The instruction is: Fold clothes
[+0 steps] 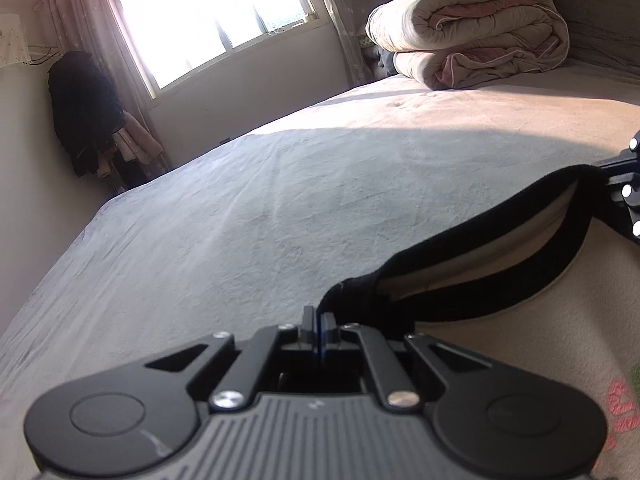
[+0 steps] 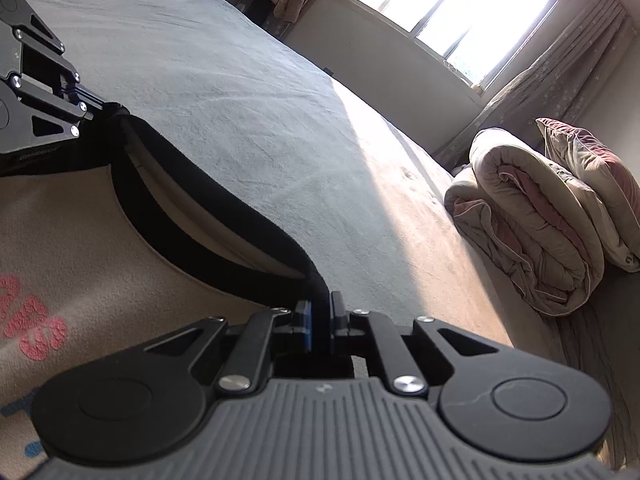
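A beige shirt [image 1: 520,344] [image 2: 80,232] with a black neckband [image 1: 480,220] [image 2: 200,200] and pink print hangs stretched between my two grippers above the bed. My left gripper [image 1: 319,314] is shut on one end of the neckband. The right gripper [image 2: 320,300] is shut on the other end, with black cloth pinched between its blue pads. Each gripper shows in the other's view: the right gripper [image 1: 628,192] at the right edge, the left gripper [image 2: 100,108] at the upper left. The neck opening gapes between them, and the shirt's lower part is hidden.
A wide bed with a grey-beige sheet [image 1: 240,208] [image 2: 200,80] lies under the shirt. A folded quilt [image 1: 480,32] [image 2: 540,220] is stacked at its far end. Dark clothes [image 1: 84,108] hang beside the bright window [image 1: 212,12].
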The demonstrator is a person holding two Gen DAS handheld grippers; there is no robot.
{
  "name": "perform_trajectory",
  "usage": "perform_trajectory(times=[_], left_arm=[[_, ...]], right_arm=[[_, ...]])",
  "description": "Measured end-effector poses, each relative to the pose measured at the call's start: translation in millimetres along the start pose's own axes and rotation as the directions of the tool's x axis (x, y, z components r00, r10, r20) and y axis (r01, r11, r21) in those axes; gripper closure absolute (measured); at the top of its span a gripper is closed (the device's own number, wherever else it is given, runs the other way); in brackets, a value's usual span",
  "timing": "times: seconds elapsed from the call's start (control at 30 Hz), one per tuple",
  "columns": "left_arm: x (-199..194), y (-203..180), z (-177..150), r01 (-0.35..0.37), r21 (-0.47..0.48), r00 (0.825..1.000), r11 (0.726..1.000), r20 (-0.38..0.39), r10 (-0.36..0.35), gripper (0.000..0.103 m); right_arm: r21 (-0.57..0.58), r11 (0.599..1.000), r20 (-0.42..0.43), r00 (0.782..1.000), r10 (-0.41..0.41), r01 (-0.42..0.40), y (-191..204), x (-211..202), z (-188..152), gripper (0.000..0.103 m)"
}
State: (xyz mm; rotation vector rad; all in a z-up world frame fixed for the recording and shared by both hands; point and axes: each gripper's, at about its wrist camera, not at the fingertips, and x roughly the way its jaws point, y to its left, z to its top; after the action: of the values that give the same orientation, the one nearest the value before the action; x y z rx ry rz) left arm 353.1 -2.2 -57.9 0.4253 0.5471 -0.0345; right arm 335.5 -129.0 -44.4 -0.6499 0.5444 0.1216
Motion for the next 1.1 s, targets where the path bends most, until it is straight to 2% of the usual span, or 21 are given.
perform_trajectory(times=[0.13,0.3,0.4,0.47,0.5,0.57,0.63,0.77,1.0,1.1], left_arm=[[22,-11,-6,-0.008,-0.004,0.999,1.000,-0.042,0.007,0.101],[21,-24,-8,-0.056,0.071,0.998,0.996,-0.038,0.059,0.101],[9,-16,-3,-0.032,0.028,0.997,0.999,-0.068,0.033,0.097],[-1,-4,-1,-0.002,-0.050,0.995,0.999,-0.099,-0.003,0.090],[-7,1,-2,0.012,-0.083,0.994,0.996,-0.111,-0.021,0.086],[-20,10,-6,0.032,-0.140,0.990,0.990,-0.135,-0.051,0.077],[-35,15,-11,0.053,-0.157,0.986,0.986,-0.151,-0.077,0.071],[-66,21,-20,0.092,-0.176,0.976,0.980,-0.179,-0.123,0.063],[-122,24,-38,0.147,-0.177,0.962,0.973,-0.204,-0.182,0.058],[-142,22,-47,0.140,-0.154,0.962,0.978,-0.213,-0.171,0.057]], right_arm=[[-0.007,1.000,-0.029,1.000,0.012,-0.012,3,19,-3,0.095],[0.020,1.000,-0.054,0.998,0.012,-0.011,9,32,-11,0.094],[0.072,0.997,-0.063,0.998,0.003,0.001,5,23,-8,0.082],[0.126,0.992,-0.079,0.996,0.027,-0.017,-3,11,-7,0.062],[0.156,0.987,-0.088,0.995,0.046,-0.031,-8,4,-8,0.060],[0.219,0.974,-0.102,0.992,0.077,-0.053,-19,-10,-12,0.060],[0.266,0.961,-0.112,0.988,0.106,-0.073,-27,-26,-18,0.060],[0.317,0.944,-0.125,0.982,0.140,-0.094,-36,-54,-29,0.060],[0.351,0.928,-0.142,0.972,0.184,-0.125,-30,-101,-46,0.060],[0.356,0.925,-0.140,0.971,0.192,-0.132,-29,-122,-50,0.059]])
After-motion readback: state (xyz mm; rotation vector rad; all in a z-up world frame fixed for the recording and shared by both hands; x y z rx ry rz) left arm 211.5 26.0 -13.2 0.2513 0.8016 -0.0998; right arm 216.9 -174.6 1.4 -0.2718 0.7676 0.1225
